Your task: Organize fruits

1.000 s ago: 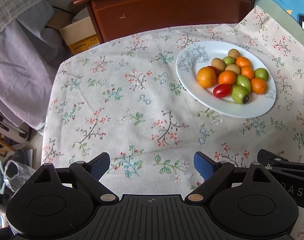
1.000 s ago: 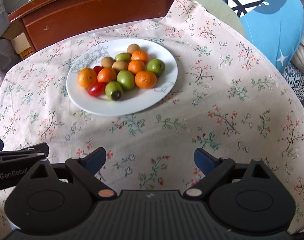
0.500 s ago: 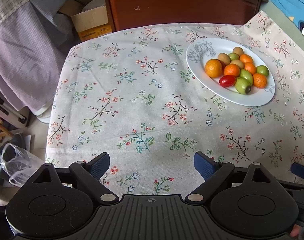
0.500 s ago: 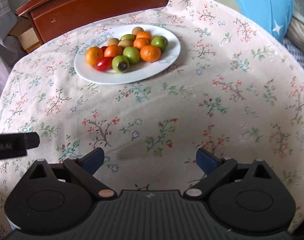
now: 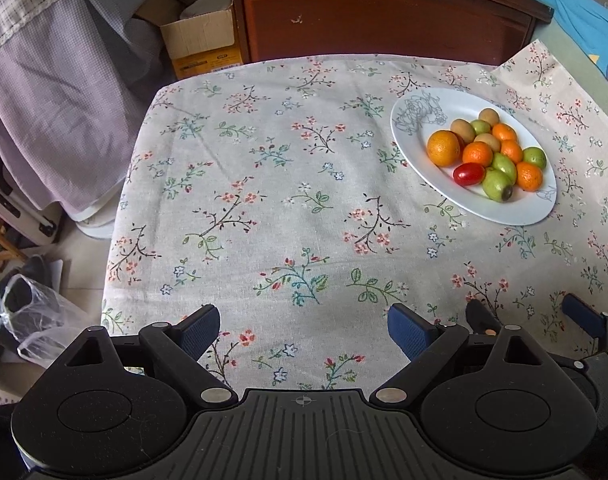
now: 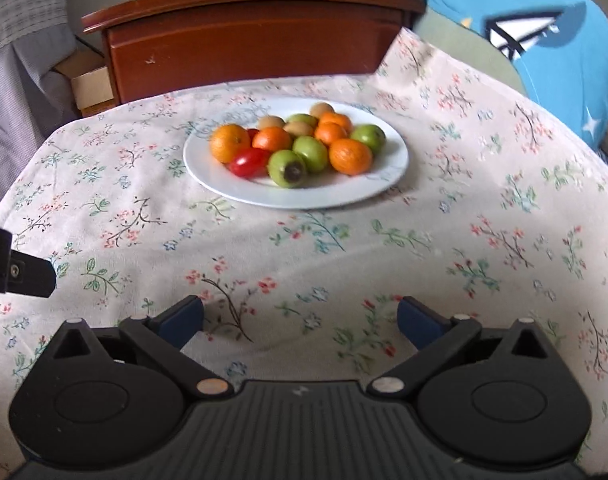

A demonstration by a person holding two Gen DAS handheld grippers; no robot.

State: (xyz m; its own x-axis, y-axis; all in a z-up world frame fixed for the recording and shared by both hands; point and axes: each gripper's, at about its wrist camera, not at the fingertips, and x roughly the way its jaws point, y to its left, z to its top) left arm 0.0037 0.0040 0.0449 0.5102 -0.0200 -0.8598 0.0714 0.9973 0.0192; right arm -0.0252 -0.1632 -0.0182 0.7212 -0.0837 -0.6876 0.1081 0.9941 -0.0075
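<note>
A white plate (image 5: pixel 416 148) (image 6: pixel 388 176) on the floral tablecloth holds several fruits in a heap: oranges (image 5: pixel 444 148) (image 6: pixel 229 142), green fruits (image 5: pixel 498 185) (image 6: pixel 286 168), brown kiwis (image 5: pixel 462 128) (image 6: pixel 270 121) and a red tomato (image 5: pixel 468 174) (image 6: pixel 248 162). My left gripper (image 5: pixel 304 326) is open and empty over the cloth, well short and left of the plate. My right gripper (image 6: pixel 299 316) is open and empty, in front of the plate and apart from it. Its fingers (image 5: pixel 580 314) show at the lower right of the left wrist view.
A dark wooden cabinet (image 5: pixel 384 12) (image 6: pixel 247 36) stands behind the table. A cardboard box (image 5: pixel 201 46) and purple cloth (image 5: pixel 55 92) are at the left, a plastic bag (image 5: pixel 31 320) on the floor. A blue cushion (image 6: pixel 544 40) lies at the right.
Both grippers have pulled back from the plate. The right wrist view has dropped lower and tilted towards level, so the plate sits centred ahead. Both stay open.
</note>
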